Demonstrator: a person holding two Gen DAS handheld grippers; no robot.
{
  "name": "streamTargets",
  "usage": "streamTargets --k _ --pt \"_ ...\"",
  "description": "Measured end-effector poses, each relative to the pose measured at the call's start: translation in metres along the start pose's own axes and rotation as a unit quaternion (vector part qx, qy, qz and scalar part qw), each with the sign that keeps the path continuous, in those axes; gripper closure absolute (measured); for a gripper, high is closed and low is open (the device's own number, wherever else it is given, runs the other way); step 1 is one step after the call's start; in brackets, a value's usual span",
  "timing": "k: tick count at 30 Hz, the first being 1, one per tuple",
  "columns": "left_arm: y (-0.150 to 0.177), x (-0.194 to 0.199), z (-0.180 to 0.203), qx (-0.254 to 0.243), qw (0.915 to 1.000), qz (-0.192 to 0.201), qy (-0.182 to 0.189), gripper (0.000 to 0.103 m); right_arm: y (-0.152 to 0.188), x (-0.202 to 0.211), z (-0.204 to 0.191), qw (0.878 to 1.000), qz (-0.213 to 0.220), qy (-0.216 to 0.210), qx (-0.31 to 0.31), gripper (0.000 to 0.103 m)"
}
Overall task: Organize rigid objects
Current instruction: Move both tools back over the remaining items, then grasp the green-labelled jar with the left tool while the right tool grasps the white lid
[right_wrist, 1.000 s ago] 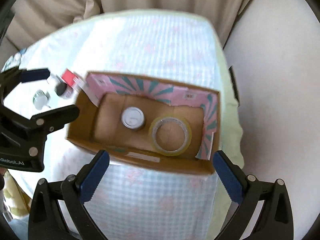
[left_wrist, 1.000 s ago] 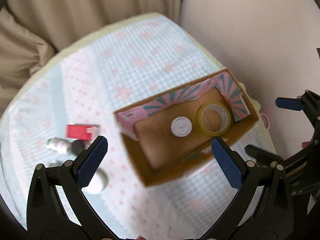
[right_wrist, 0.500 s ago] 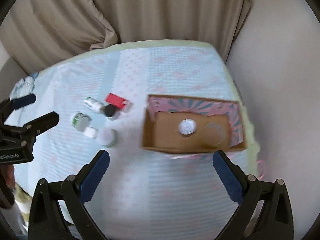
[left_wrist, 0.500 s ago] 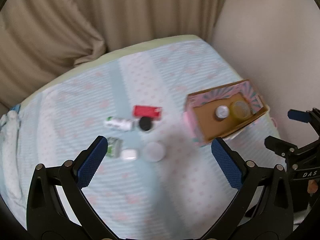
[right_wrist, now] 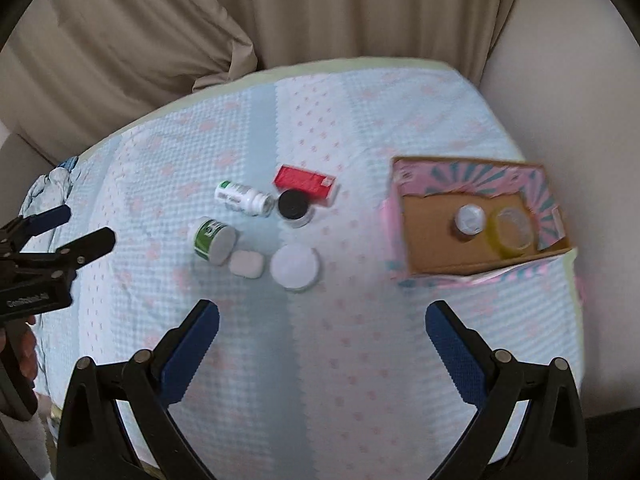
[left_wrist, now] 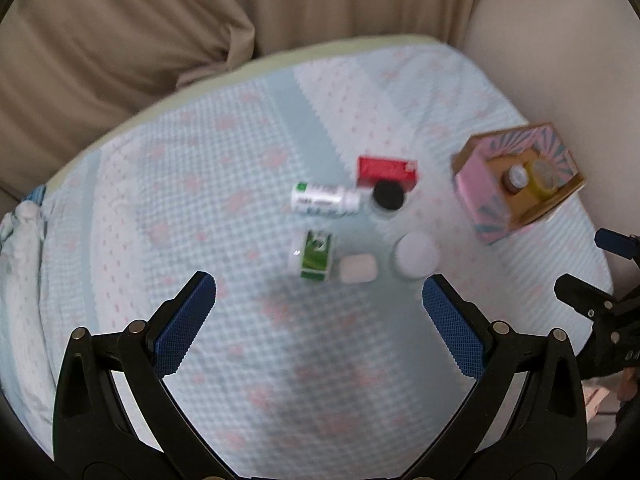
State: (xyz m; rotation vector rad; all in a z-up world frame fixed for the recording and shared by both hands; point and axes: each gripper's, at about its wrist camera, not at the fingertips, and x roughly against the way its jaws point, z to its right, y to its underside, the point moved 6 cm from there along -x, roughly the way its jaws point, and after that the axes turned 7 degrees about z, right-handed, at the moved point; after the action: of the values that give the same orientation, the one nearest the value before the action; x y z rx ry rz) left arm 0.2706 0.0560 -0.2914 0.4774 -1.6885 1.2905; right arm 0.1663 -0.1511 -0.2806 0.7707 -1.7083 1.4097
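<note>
Grippers hang above a table draped in a pale blue and pink patterned cloth (right_wrist: 360, 380), both with jaws spread wide and nothing between the blue pads. The left gripper (left_wrist: 319, 322) looks down on a loose cluster of small items just ahead of its fingertips; the right gripper (right_wrist: 322, 338) sees the same cluster ahead and to its left, and a cardboard box (right_wrist: 444, 256) ahead and to its right.

In the cluster, a red carton (right_wrist: 306, 184) lies farthest from the grippers, with a black-lidded jar (right_wrist: 294, 206) touching its near edge. A white bottle (right_wrist: 244, 197) lies on its side just left of the jar. Nearer the grippers, a green-labelled tub (right_wrist: 212, 238) lies tipped over, a small white case (right_wrist: 246, 264) sits just beside it, and a round white lid-topped jar (right_wrist: 295, 267) stands to the right of the case.

The box, its inner walls lined with a pink and teal sunburst print, sits well apart from the cluster near the table's right edge. Inside it stand a small white-capped bottle (right_wrist: 469, 219) and, just beside that, a roll of clear yellowish tape (right_wrist: 512, 227).

From the left wrist view the same box (left_wrist: 520, 184) appears far off to the right, and the right gripper's black frame and a blue pad show at the frame's right edge. Beige curtains (right_wrist: 320, 12) hang behind the table. Both views are slightly blurred.
</note>
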Motion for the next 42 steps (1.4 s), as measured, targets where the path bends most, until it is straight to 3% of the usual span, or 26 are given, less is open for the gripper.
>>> streamTargets --k 9,15,23,24,26,31,34,41,42 --pt "0.023 -0.098 -0.018 -0.018 0.9980 -0.058 0.016 0.000 0.029 -0.089 -0.035 0.999 -0.026 0.029 -0.016 0.000" --pt "0.036 -0.154 -0.007 -0.041 0.9944 -0.094 0.026 0.001 0.049 -0.149 -0.029 0.995 -0.056 0.040 -0.066 0.000" --pt "0.045 -0.212 0.005 -0.056 0.9896 -0.127 0.036 0.006 0.050 -0.208 -0.022 0.993 -0.056 0.073 -0.071 0.000" --pt "0.046 -0.219 0.005 -0.057 0.9891 -0.130 0.038 0.008 0.048 -0.213 -0.022 0.993 -0.056 0.075 -0.069 0.000" --pt "0.048 -0.227 0.006 -0.054 0.9886 -0.133 0.045 0.026 0.047 -0.224 -0.023 0.993 -0.061 0.075 -0.069 0.002" --pt "0.052 -0.243 0.002 -0.034 0.9870 -0.146 0.057 0.031 0.045 -0.241 -0.026 0.993 -0.067 0.074 -0.066 0.005" --pt "0.052 -0.246 0.002 -0.033 0.9867 -0.148 0.058 0.040 0.044 -0.245 -0.024 0.993 -0.068 0.075 -0.064 0.007" --pt "0.051 -0.254 0.004 -0.062 0.9855 -0.148 0.054 0.048 0.044 -0.256 -0.027 0.993 -0.083 0.060 -0.052 0.037" --pt "0.052 -0.253 0.006 -0.063 0.9858 -0.146 0.055 0.048 0.043 -0.255 -0.028 0.993 -0.082 0.065 -0.047 0.037"
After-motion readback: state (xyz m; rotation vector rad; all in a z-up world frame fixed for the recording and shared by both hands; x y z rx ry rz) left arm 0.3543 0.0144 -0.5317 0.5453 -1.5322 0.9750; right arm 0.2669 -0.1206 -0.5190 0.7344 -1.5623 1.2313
